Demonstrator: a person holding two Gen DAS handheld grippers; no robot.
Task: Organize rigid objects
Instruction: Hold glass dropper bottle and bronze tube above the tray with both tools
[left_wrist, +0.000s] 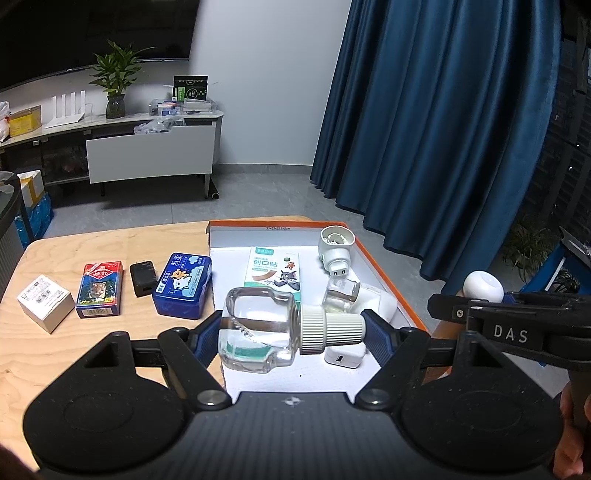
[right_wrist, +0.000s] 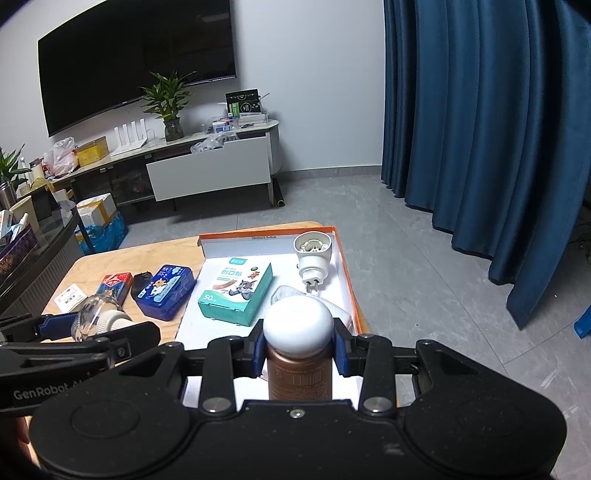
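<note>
Bottles fill both grippers, and each has to go down into the white tray without knocking what is already there.

From the left wrist camera, the left gripper (left_wrist: 295, 330) is clamped on a clear bottle (left_wrist: 258, 332) lying sideways, one pad on its glass base and the other on the tip of its ribbed white cap (left_wrist: 332, 328). It hangs above the near part of the tray (left_wrist: 384, 266). Below and just past it lie a white charger (left_wrist: 343, 358), a small glass bottle (left_wrist: 341, 293), a box of plasters (left_wrist: 275, 273) and a white plug-in unit (left_wrist: 336, 245). On the wooden table (left_wrist: 110, 343) to the left sit a blue tin (left_wrist: 183, 286), a black adapter (left_wrist: 143, 277), a card pack (left_wrist: 99, 293) and a white box (left_wrist: 45, 302). My judgement: the bare patch at the tray's near left edge is the safest landing, with the bottle kept level so it does not roll, and lowered clear of the charger.

From the right wrist camera, the right gripper (right_wrist: 299, 354) is closed tight on a brown bottle (right_wrist: 299, 373) just under its round white cap (right_wrist: 298, 326), holding it upright over the tray's near right corner. Something white lies beyond the cap, mostly hidden. A tall bottle may tip, so it should touch down flat, near the wall, before the jaws let go. Letting one hand place first would likely avoid a clash, since the grippers sit close together.
</note>
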